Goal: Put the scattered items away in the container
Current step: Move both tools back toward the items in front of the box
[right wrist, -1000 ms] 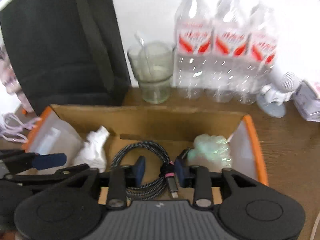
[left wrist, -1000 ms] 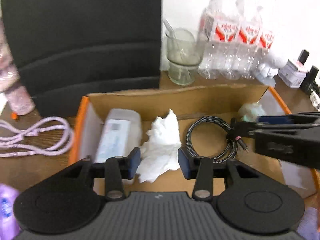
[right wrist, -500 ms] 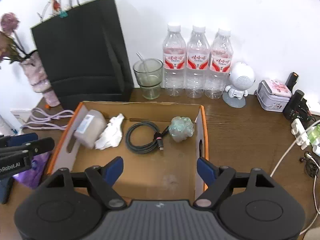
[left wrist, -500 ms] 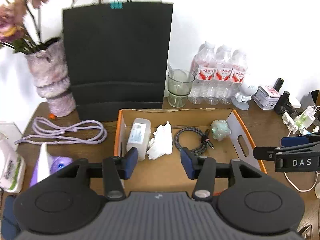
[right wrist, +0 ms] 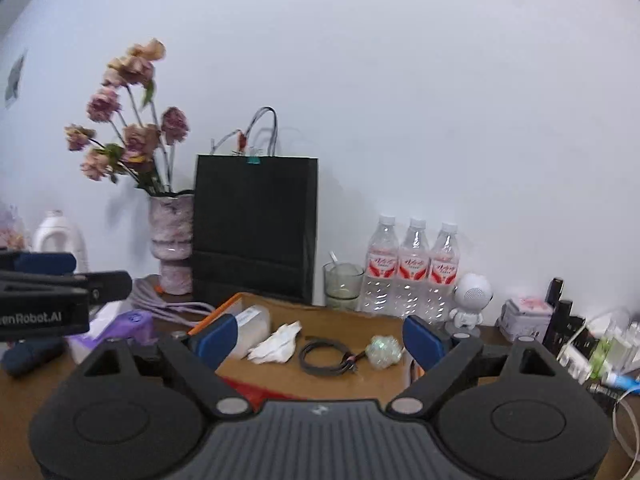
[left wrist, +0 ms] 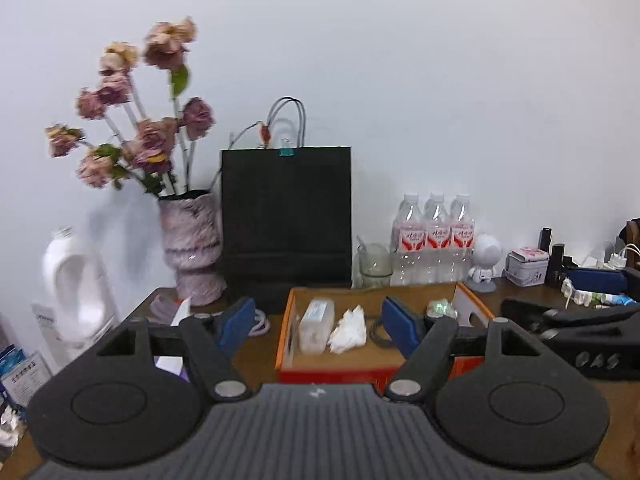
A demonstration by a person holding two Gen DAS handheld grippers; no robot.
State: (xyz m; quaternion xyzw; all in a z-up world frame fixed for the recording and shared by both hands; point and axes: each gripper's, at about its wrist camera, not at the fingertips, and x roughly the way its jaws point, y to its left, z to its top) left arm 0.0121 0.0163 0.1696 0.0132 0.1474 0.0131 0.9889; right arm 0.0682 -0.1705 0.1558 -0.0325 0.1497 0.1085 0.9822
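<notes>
The table [right wrist: 460, 364] runs wall to wall across both views; its back edge meets the white wall, and bare wood shows right of the box. A black bag [left wrist: 286, 224] stands upright at the back, just behind the box's far wall. Left of it, a vase [left wrist: 191, 248] of dried flowers stands by a white jug [left wrist: 76, 280]. 3 bottles [right wrist: 412, 272] stand in a row right of the bag, with a glass [right wrist: 342, 286] between bag and bottles.

The box [left wrist: 286, 332], cardboard with orange rims, sits open-topped at table centre. Inside, in a row from left to right, lie a clear container [right wrist: 254, 326], a tissue [right wrist: 276, 346], a coiled cable [right wrist: 324, 358] and a green ball [right wrist: 384, 352], each apart from its neighbour or barely touching. A purple cable [right wrist: 168, 304] lies outside, left of the box.

The left gripper [left wrist: 316, 326] hangs above the near rim, level, fingers spread wide, holding nothing. The right gripper [right wrist: 318, 340] sits likewise, raised and level, fingers spread wide and bare, facing the box contents.
</notes>
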